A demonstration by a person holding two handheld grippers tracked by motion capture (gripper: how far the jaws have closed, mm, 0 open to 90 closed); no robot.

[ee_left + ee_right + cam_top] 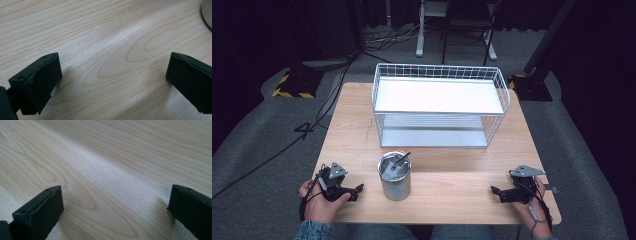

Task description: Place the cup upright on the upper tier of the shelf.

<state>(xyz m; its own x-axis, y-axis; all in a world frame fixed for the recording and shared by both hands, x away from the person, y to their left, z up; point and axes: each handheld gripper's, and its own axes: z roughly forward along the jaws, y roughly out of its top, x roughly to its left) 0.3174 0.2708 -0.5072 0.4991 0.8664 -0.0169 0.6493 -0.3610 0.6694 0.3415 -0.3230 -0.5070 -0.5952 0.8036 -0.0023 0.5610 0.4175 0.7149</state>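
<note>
Left tool (354, 190): held in the person's left hand (319, 202) at the near left corner of the tabletop; matte black, blocky body with a grey three-cornered plate on top. In the left gripper view (113, 82) its two black, square-edged jaws stand wide apart with bare wood between them, holding nothing.
Right tool (495, 191): held in the person's right hand (532, 200) at the near right corner of the tabletop; same black body and grey plate. In the right gripper view (115, 207) its jaws are also wide apart over bare wood, holding nothing.
Tabletop (452, 187): pale wood, roughly square, with smooth, flowing grain lines and oval knots seen up close in both gripper views.
Metal cup (395, 177): a cylinder of dull brushed silver metal, upright near the near edge, slightly left of centre, between the two tools and apart from both. A dark, thin stick-like object (399, 161) leans inside it; what it is cannot be told.
Wire basket (440, 72): white, box-shaped, open grid mesh, standing at the far half of the tabletop. A flat white shelf (437, 96) sits inside its upper part, with a grey floor beneath.
Floor (257, 145): grey carpet with black cables trailing across it.
</note>
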